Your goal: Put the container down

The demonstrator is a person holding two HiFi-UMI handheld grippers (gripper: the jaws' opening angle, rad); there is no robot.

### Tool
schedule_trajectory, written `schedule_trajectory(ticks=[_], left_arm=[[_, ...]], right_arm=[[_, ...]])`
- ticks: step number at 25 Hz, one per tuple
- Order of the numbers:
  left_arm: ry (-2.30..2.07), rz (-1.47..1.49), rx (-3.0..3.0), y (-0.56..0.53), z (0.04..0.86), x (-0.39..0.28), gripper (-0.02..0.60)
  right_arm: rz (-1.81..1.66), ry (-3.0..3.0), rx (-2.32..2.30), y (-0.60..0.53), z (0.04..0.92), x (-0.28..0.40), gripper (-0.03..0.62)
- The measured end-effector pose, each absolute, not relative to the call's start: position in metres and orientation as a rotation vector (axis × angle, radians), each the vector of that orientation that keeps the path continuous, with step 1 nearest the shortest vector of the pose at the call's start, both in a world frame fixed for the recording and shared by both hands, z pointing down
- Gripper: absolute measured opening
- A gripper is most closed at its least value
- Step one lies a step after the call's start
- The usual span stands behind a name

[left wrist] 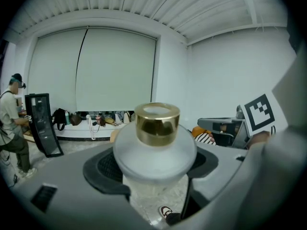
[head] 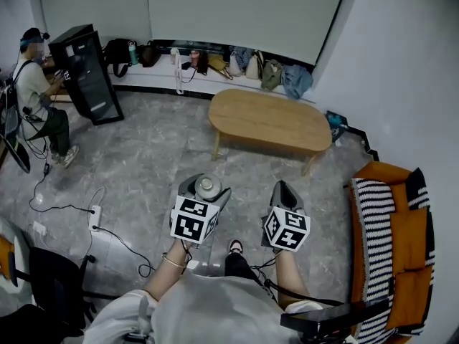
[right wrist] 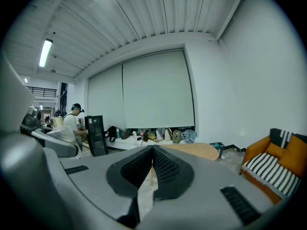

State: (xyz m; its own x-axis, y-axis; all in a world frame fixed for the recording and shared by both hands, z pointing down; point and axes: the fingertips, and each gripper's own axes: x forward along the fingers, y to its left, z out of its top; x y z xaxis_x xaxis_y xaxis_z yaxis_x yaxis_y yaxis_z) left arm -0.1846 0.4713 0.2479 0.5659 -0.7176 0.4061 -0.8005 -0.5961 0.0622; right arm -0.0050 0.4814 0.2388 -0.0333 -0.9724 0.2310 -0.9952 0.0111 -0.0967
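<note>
A: Left tongs [head: 206,191], state?
B: Clamped on the container [left wrist: 154,152]. Frosted white round body, gold cap [left wrist: 157,123] on top, upright. The dark pads [left wrist: 103,166] press on both sides of the body.

A: Where's the container sitting?
B: Nowhere. It's held up in the air over the grey floor [head: 143,163], in front of the person's legs. Well apart from the oval wooden table [head: 269,120], which is further ahead.

A: Right tongs?
B: Right tongs [right wrist: 152,166] are closed, the ribbed pads meet at the tips, nothing between them. In the head view they hang just beside the left ones, at about the same height.

A: Rest of the room?
B: Orange sofa [head: 401,264] with a striped cushion [head: 374,217] at right. Black cabinet [head: 87,74] far left, another person [head: 39,92] beside it. Bags [head: 251,64] in a row on the ledge along the back wall. White power strip [head: 94,218] and cables on the floor at left.
</note>
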Motion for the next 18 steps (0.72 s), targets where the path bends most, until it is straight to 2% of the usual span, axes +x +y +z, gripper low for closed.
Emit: schedule_trajectory(ticks=[18], left_arm=[[-1.351, 0.481, 2.515, 0.333, 0.237, -0.110, 0.341]], right_arm=[[0.389, -2.221, 2.037, 0.333, 0.237, 0.072, 0.023]])
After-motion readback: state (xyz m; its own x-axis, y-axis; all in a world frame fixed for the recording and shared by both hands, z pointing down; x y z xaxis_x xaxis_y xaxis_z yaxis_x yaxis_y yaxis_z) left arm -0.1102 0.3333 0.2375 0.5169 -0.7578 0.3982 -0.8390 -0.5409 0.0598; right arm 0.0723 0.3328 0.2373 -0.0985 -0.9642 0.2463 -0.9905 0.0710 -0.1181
